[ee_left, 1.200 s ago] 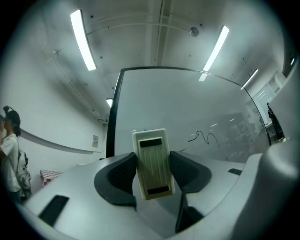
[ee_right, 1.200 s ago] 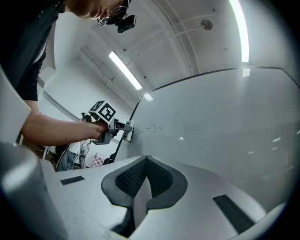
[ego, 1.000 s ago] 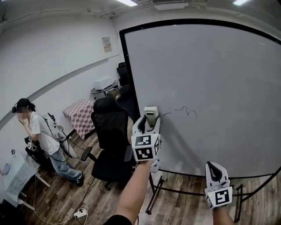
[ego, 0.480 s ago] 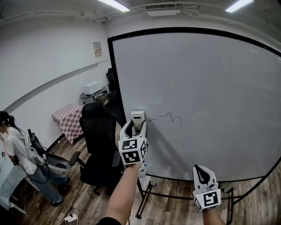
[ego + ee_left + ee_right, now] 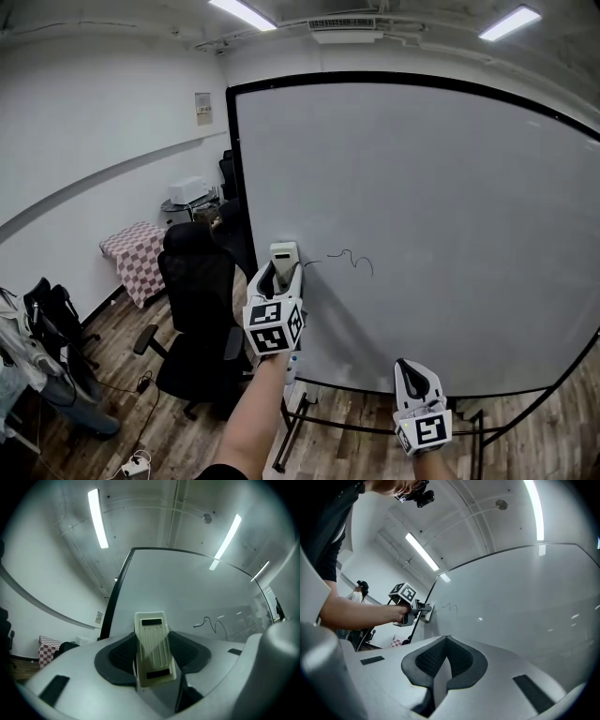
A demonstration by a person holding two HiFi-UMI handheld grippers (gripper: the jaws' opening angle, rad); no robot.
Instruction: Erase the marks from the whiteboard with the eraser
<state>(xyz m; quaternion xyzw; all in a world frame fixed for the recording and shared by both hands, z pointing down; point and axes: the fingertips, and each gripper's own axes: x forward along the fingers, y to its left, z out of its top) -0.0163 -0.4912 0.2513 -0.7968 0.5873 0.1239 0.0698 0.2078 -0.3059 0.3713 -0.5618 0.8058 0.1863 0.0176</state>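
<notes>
Surroundings: we list a black office chair (image 5: 192, 305) at the lower left corner of the whiteboard (image 5: 450, 206), a table with a checked cloth (image 5: 125, 253) by the left wall behind it, and the board's black stand (image 5: 309, 412) on the wood floor.

Mark (image 5: 349, 260): a thin dark squiggle on the left half of the board, around mid-height.

Eraser (image 5: 283, 254): cream and oblong, with its ribbed back towards the left gripper view. Its long axis runs along the jaws and points up. The far end is at the board just left of the squiggle; we cannot tell whether it touches.

Left gripper (image 5: 280, 274): raised on an outstretched arm, with the jaws closed narrowly on the eraser's two long sides.

Right gripper (image 5: 411, 371): held low, well below and to the right of the mark. Its jaws are pressed together with nothing between them.
</notes>
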